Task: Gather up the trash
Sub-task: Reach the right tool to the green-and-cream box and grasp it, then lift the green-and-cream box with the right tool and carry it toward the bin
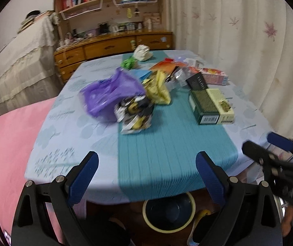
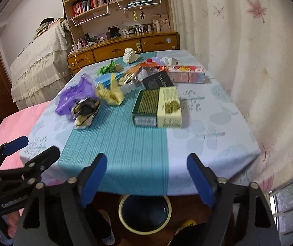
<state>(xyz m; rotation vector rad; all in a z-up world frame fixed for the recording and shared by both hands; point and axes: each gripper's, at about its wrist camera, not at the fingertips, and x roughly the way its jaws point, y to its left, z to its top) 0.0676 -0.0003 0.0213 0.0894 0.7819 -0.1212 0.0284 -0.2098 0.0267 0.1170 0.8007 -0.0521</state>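
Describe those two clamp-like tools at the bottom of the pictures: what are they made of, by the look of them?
Both look alike. The left gripper and right gripper each have two black, angular plastic-looking arms tipped with flat blue pads, joined by round silver pins. The black linkage has triangular cut-outs. White lettering runs along the left gripper's body in the right wrist view, too blurred to read. No sleeves or cables show clearly.

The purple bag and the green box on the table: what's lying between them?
A crumpled yellow wrapper lies between the purple bag and the green box, with bare teal cloth nearer the camera. The right wrist view shows it best.
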